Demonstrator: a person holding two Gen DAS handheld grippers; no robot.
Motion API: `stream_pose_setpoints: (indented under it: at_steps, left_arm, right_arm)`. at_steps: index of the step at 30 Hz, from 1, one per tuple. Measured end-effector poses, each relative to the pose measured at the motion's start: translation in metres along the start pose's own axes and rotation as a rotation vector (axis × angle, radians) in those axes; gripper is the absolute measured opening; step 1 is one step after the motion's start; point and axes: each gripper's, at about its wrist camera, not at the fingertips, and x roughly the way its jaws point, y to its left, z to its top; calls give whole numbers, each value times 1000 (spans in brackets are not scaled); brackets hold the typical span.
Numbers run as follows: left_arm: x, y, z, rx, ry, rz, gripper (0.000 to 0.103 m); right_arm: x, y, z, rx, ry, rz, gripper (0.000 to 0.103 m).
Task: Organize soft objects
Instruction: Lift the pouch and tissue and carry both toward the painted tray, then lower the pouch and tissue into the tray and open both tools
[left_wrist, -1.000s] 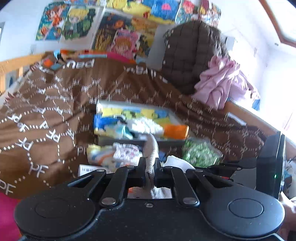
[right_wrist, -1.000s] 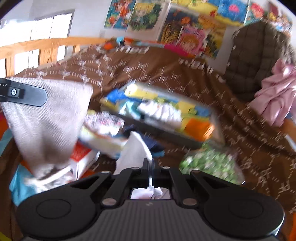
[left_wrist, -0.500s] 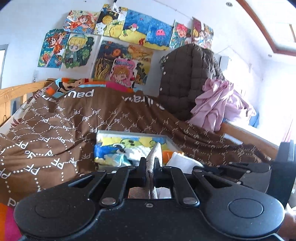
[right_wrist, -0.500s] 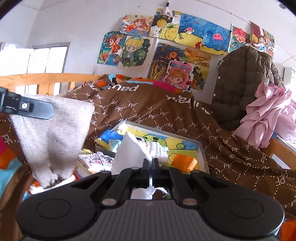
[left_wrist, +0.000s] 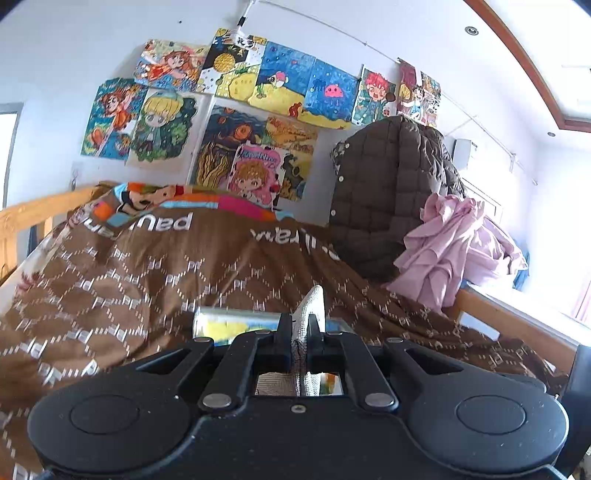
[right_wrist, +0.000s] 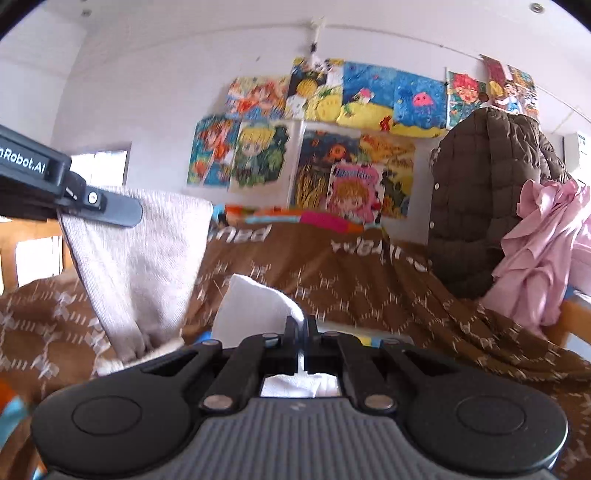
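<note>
The left gripper (left_wrist: 300, 325) is clenched on a beige sock (left_wrist: 312, 306), a ribbed knit whose thin edge stands up between the black fingers; from the right wrist view the same sock (right_wrist: 144, 266) hangs flat and broad from that gripper's finger (right_wrist: 110, 208), tapering to a bunched, fuzzy lower end above the quilt. The right gripper (right_wrist: 301, 334) is clenched on a white sock (right_wrist: 255, 310), smooth and softly folded, its rounded end poking up left of the fingers and more of it showing beneath them. Both socks are held in the air over a brown quilt (left_wrist: 155, 280) printed with a pale dashed diamond pattern and letters. Just past the grippers lies a shallow box (left_wrist: 236, 319) with a grey rim and bright yellow and blue contents, mostly hidden. Behind, a puffy dark quilted jacket (left_wrist: 388, 199) hangs beside a crumpled pink cloth (left_wrist: 450, 251), and colourful drawings (left_wrist: 243, 110) cover the white wall; a wooden rail (left_wrist: 33, 218) edges the bed
</note>
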Motion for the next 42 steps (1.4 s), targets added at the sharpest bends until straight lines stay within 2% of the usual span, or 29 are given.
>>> stream_pose_setpoints:
  at_steps: [6, 13, 17, 22, 26, 30, 34, 38, 42]
  left_arm:
    - [59, 7, 25, 15, -19, -24, 6]
    - [153, 18, 49, 46, -81, -32, 6]
    - [202, 25, 43, 41, -69, -24, 6]
    - [246, 42, 15, 2, 8, 20, 6]
    - [265, 64, -9, -86, 98, 88, 6]
    - [270, 83, -24, -141, 144, 152, 6]
    - [272, 92, -29, -136, 193, 222, 6]
    - [271, 98, -34, -125, 250, 296, 7]
    - [267, 103, -43, -112, 290, 325, 8]
  right_arm:
    - [67, -22, 3, 74, -36, -11, 2]
    - [137, -53, -10, 234, -3, -71, 2]
    - [163, -69, -25, 320, 52, -85, 3]
    - [186, -77, -44, 366, 138, -95, 3]
    - [195, -78, -53, 390, 190, -95, 3]
    - [201, -77, -55, 398, 242, -92, 3]
    - [204, -74, -58, 411, 280, -69, 4]
    - [205, -74, -58, 427, 296, -51, 10]
    - [205, -71, -59, 421, 312, -43, 15]
